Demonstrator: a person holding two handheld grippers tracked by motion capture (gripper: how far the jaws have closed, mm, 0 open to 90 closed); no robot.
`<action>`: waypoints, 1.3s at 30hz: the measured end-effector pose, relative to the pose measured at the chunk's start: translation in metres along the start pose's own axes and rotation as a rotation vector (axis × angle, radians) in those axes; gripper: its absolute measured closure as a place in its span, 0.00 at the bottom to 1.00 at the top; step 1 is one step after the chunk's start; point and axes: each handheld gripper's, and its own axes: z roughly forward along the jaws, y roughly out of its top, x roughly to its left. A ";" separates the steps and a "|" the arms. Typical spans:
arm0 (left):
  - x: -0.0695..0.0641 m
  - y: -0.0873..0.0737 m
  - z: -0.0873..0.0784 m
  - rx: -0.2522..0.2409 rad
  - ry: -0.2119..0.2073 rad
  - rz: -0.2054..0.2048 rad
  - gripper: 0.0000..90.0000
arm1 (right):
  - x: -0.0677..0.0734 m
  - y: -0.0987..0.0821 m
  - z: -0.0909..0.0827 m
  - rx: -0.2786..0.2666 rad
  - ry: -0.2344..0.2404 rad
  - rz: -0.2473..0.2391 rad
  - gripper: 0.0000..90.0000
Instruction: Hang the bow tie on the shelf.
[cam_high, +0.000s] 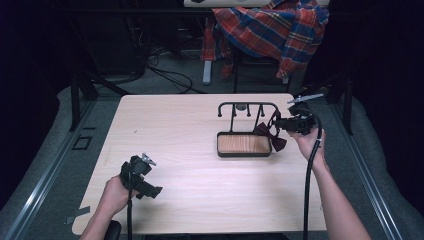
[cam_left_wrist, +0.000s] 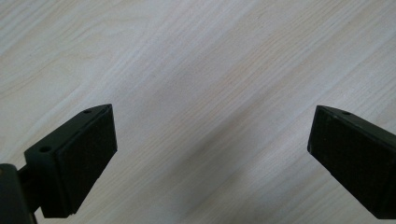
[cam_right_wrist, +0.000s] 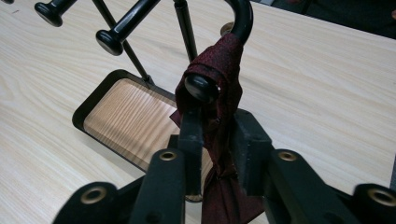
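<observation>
Nearest the person, the left gripper (cam_high: 141, 177) sits low over the front left part of the pale wooden table (cam_high: 190, 130), held in the left hand (cam_high: 116, 194); in the left gripper view its two black jaws stand wide apart with bare wood grain between them and nothing gripped. Farther in and to the right, the right hand (cam_high: 307, 142) holds the right gripper (cam_high: 289, 123) at the right end of a black rack (cam_high: 247, 107), one cable (cam_high: 310, 170) trailing back from it along the forearm. The rack stands in one shallow black tray with a wooden floor (cam_high: 244, 145), and its top bar carries knob-ended pegs; the high view shows about four, though the count is hard to make out at that size. One dark red bow tie (cam_high: 272, 136) hangs at the rack's right end, over the tray's right edge. In the right gripper view the jaws are closed on the bow tie (cam_right_wrist: 224, 140), whose cloth is looped over the rack's curved end (cam_right_wrist: 243, 18) and one knobbed peg (cam_right_wrist: 201, 87). Beyond the table, one red and blue plaid shirt (cam_high: 272, 27) is draped over a chair.
</observation>
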 end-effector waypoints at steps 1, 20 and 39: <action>0.000 0.000 0.000 0.000 -0.001 0.000 0.02 | 0.000 0.000 0.000 0.000 -0.001 -0.002 0.79; -0.001 0.000 -0.002 -0.006 -0.002 0.006 0.02 | 0.007 -0.008 -0.023 0.032 0.029 -0.062 0.20; 0.001 -0.001 -0.004 -0.020 -0.002 0.003 0.02 | 0.039 -0.045 -0.028 0.091 0.024 -0.137 0.00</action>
